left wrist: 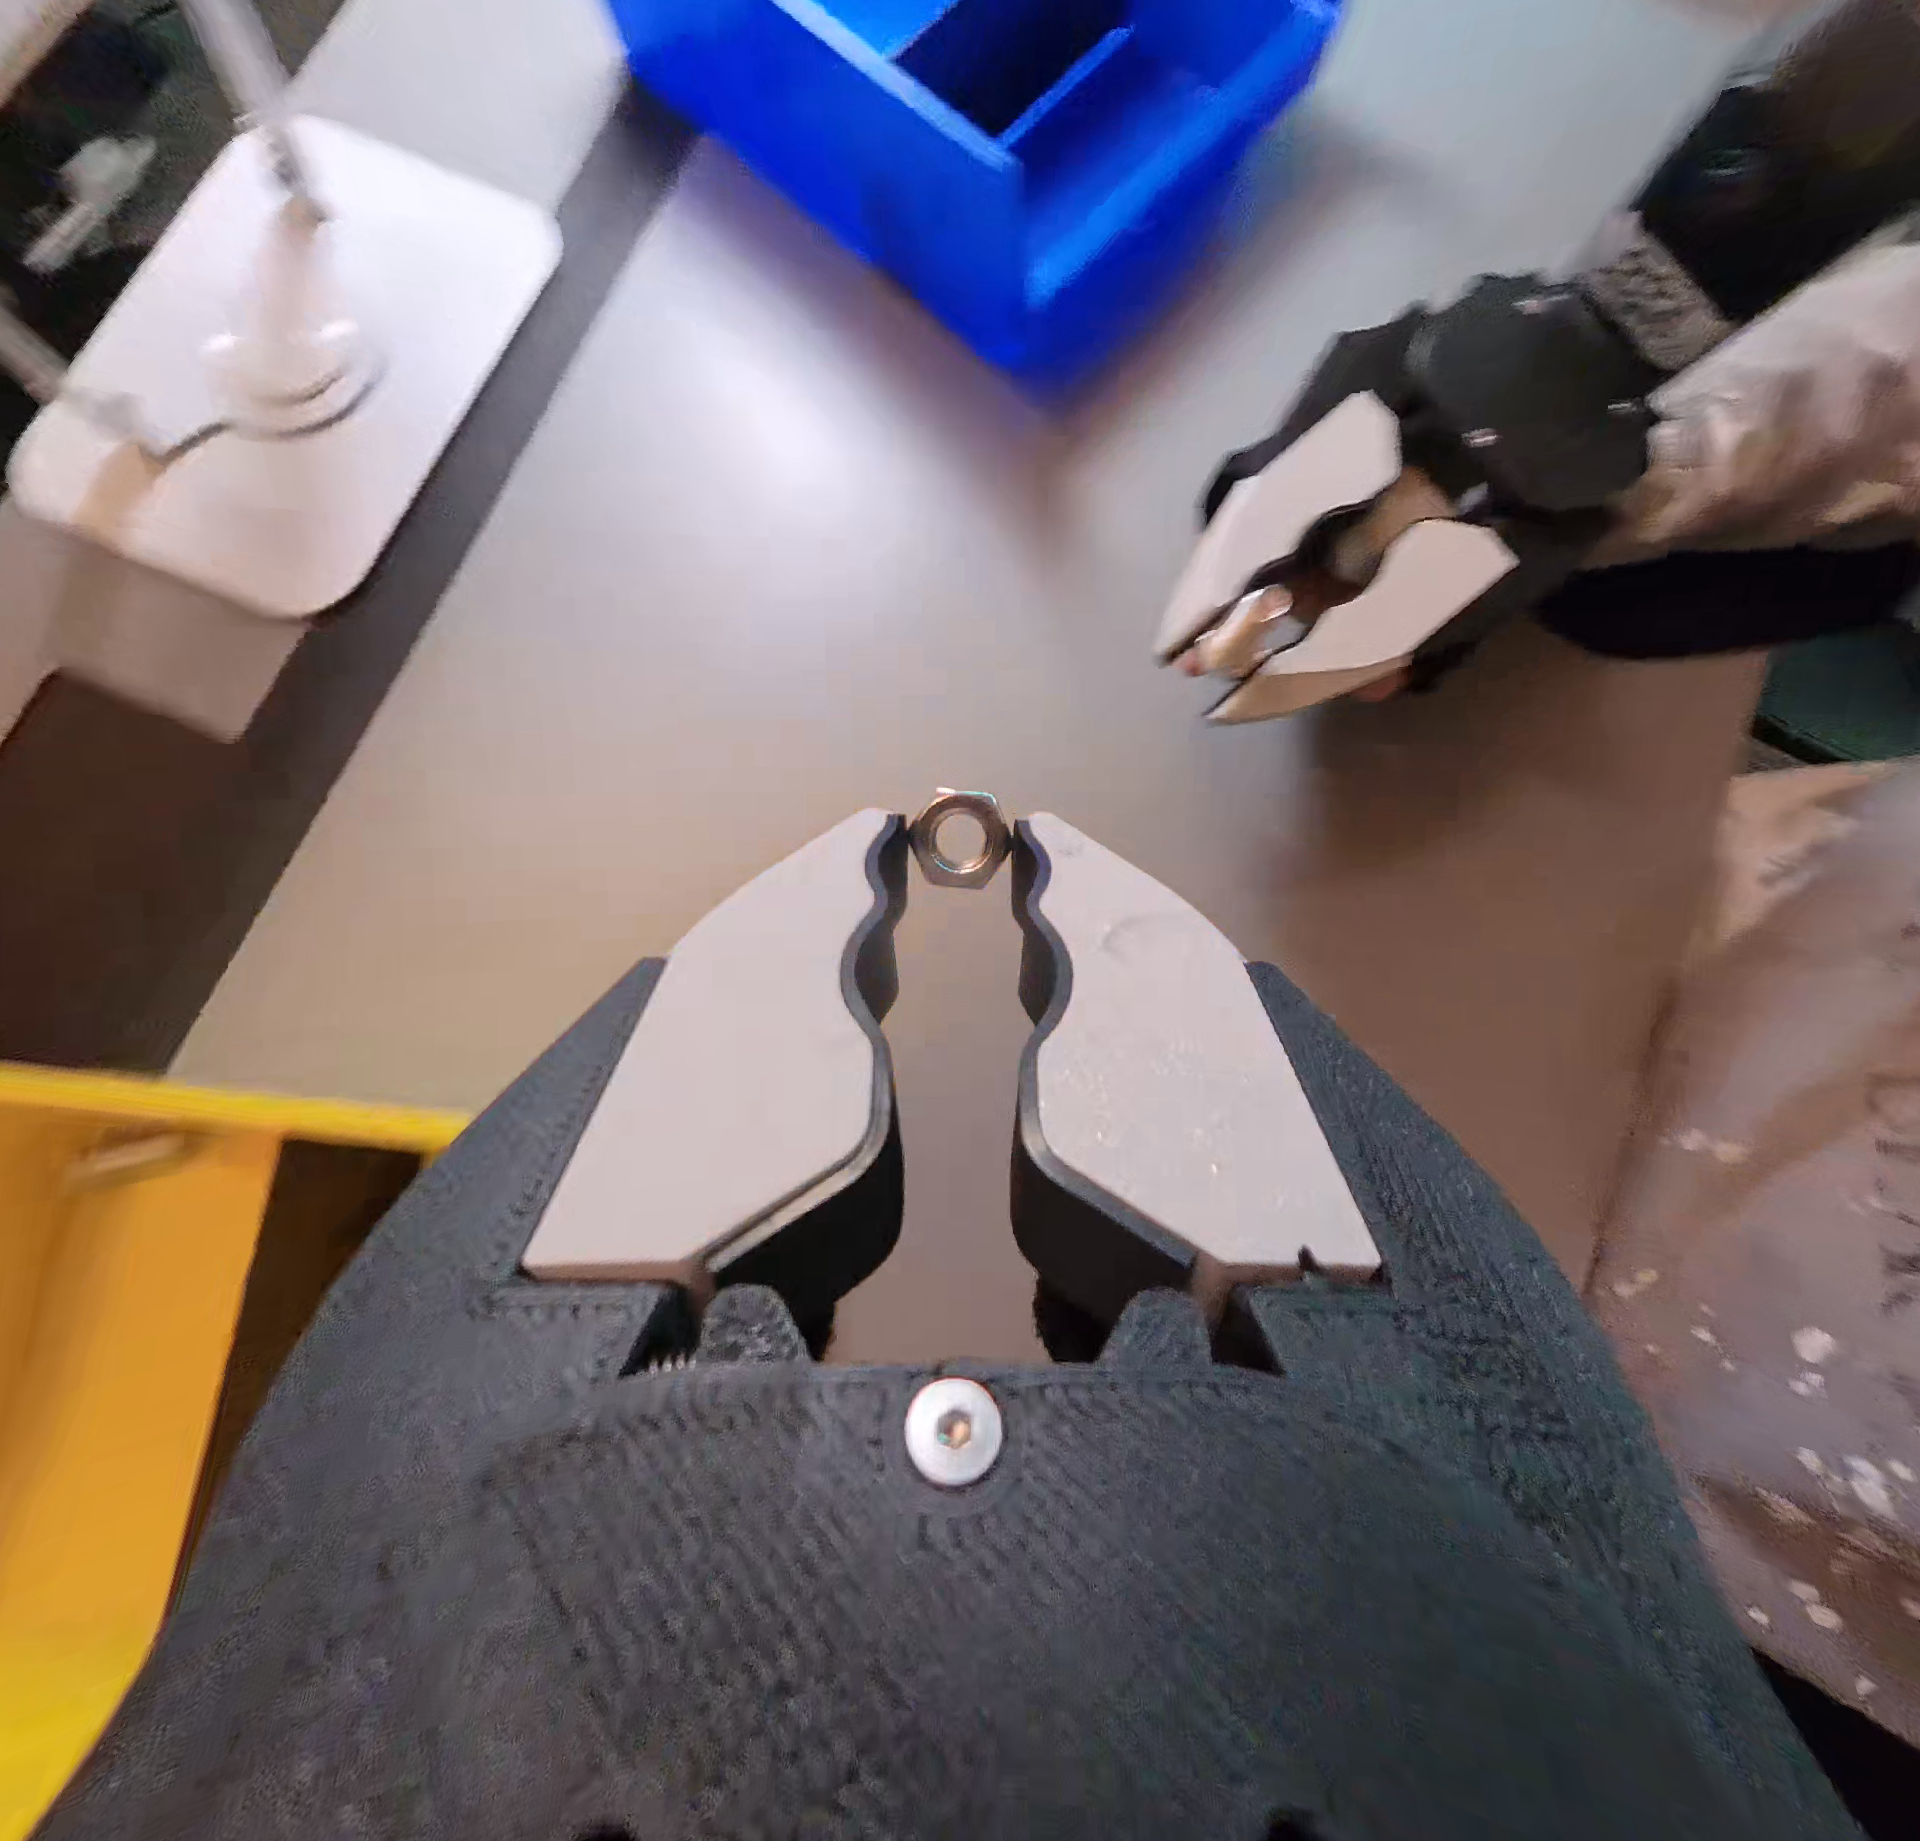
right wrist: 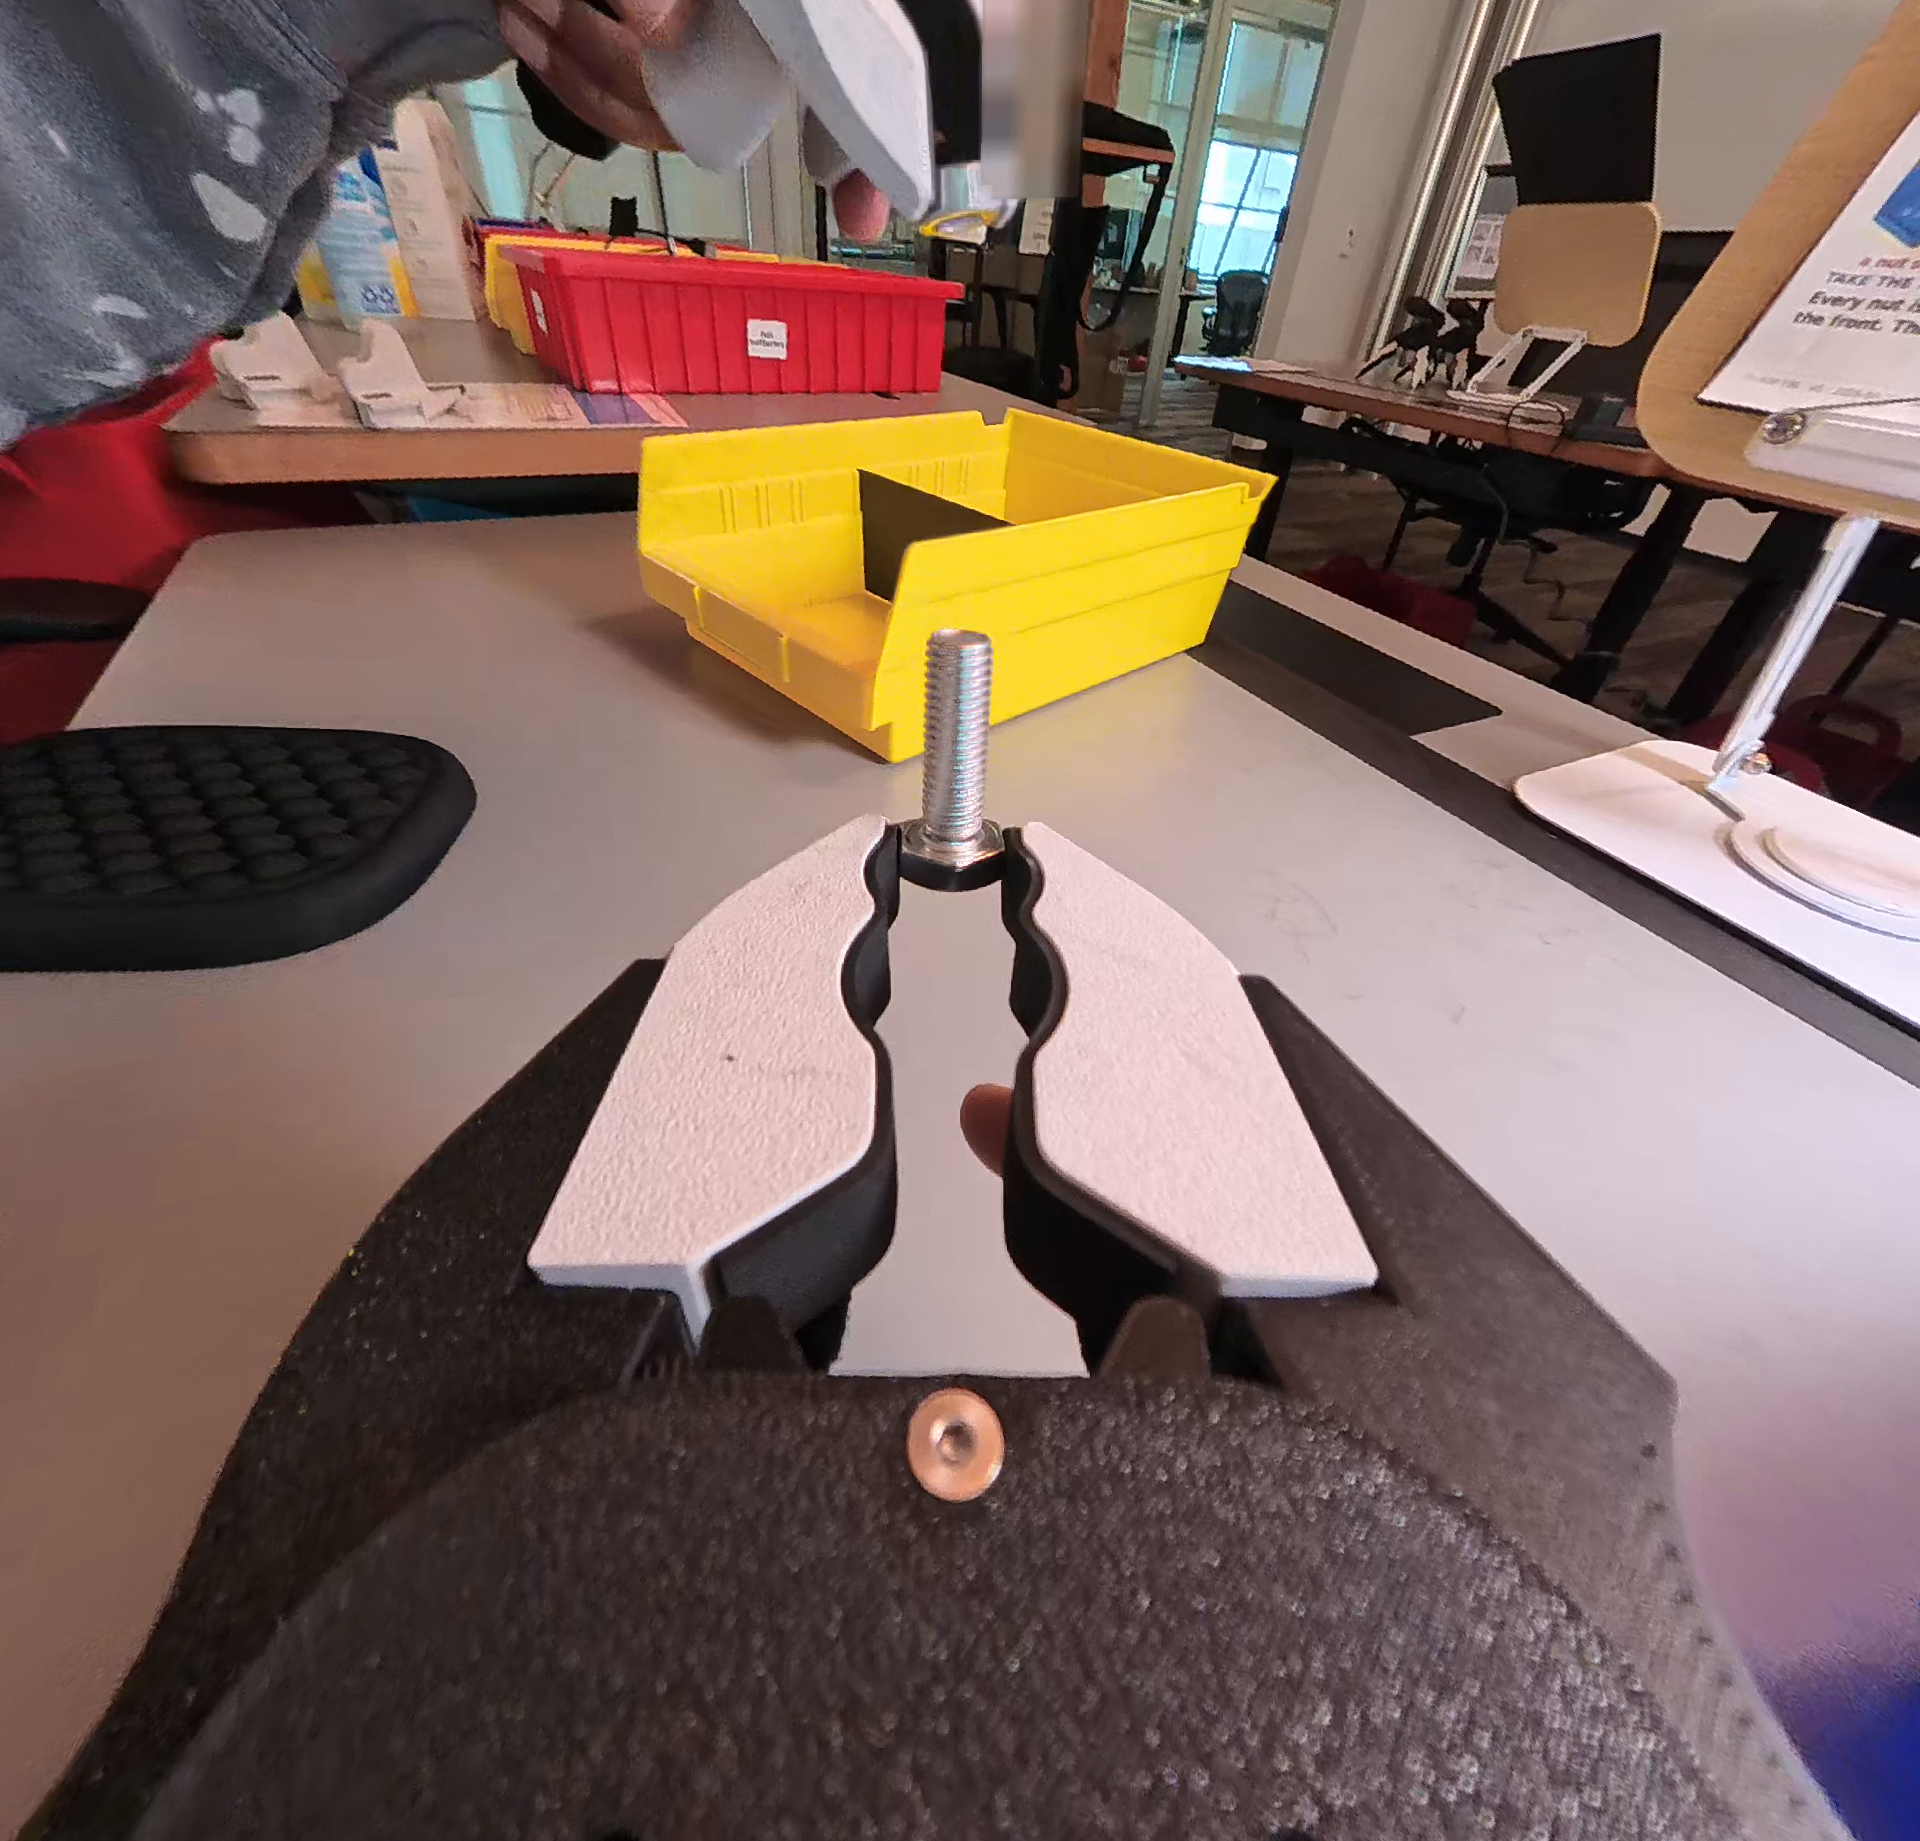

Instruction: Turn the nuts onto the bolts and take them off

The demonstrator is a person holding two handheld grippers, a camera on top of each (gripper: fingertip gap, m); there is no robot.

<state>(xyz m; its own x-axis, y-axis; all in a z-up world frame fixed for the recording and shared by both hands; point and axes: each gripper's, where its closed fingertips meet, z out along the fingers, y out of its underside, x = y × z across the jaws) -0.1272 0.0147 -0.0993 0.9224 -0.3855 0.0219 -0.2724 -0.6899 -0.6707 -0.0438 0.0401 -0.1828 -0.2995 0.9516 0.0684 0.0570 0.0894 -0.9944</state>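
My left gripper (left wrist: 954, 846) is shut on a small silver hex nut (left wrist: 954, 843), held at its fingertips above the grey table (left wrist: 727, 596), its hole facing the camera. My right gripper (right wrist: 954, 849) is shut on the hex head of a silver bolt (right wrist: 957, 742), whose threaded shank stands upright above the fingertips. In the left wrist view the right gripper (left wrist: 1231, 664) shows at the right with the bolt (left wrist: 1242, 628) between its tips, apart from the nut. In the right wrist view the left gripper's fingers (right wrist: 831, 56) show at the top left, high above the bolt.
A yellow bin (right wrist: 1039, 576) with a black divider stands on the table beyond the bolt. A blue divided bin (left wrist: 987, 108) stands at the far side. A white stand base (left wrist: 291, 357) sits at the table edge. A black honeycomb pad (right wrist: 208, 835) lies at the left. A red bin (right wrist: 727, 326) sits on another table. Left tips to right tips: about 12 cm.
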